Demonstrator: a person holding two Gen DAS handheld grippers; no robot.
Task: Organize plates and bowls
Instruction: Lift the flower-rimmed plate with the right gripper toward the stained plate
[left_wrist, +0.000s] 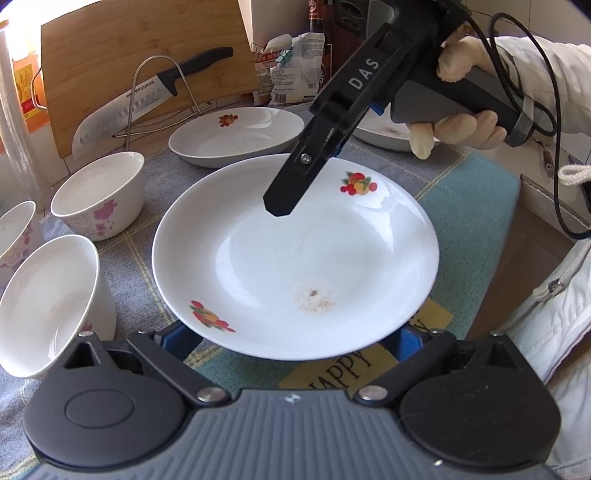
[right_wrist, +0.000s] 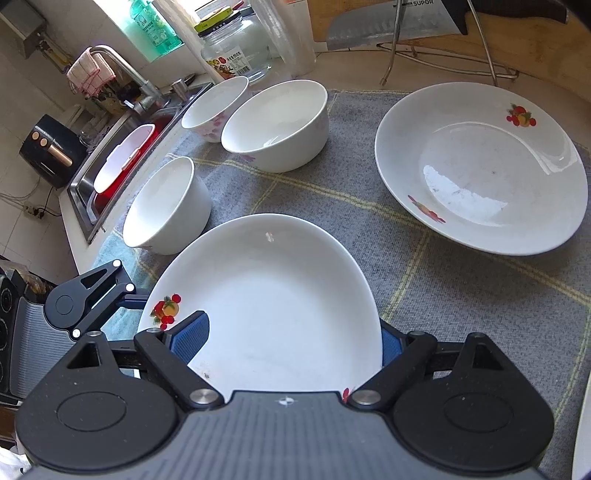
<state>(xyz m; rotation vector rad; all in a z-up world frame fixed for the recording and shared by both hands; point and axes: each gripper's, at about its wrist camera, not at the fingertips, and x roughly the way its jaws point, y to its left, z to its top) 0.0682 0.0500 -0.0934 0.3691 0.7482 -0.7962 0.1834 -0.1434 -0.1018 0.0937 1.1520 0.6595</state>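
A white plate (left_wrist: 295, 258) with fruit prints and reddish crumbs lies in the middle of the checked cloth (left_wrist: 461, 206). My left gripper (left_wrist: 290, 343) is open wide, and its blue pads (left_wrist: 173, 339) run under the plate's near rim, which hides the tips. My right gripper (right_wrist: 291, 343) is open across the far rim. One finger (left_wrist: 314, 158) reaches over the plate's well, and the other goes beneath it. In the right wrist view the plate (right_wrist: 280, 295) sits tilted between the jaws, with the left pad (right_wrist: 192, 339) over it and the right pad behind it.
Two more fruit-print plates (left_wrist: 236, 136) (left_wrist: 384, 133) sit further back, one of them seen large (right_wrist: 480, 166) in the right wrist view. Three white bowls (right_wrist: 277, 125) (right_wrist: 166, 206) (right_wrist: 214, 107) stand near the sink (right_wrist: 110, 173). A knife on a wire rack (left_wrist: 122, 107) leans on a cutting board (left_wrist: 129, 44).
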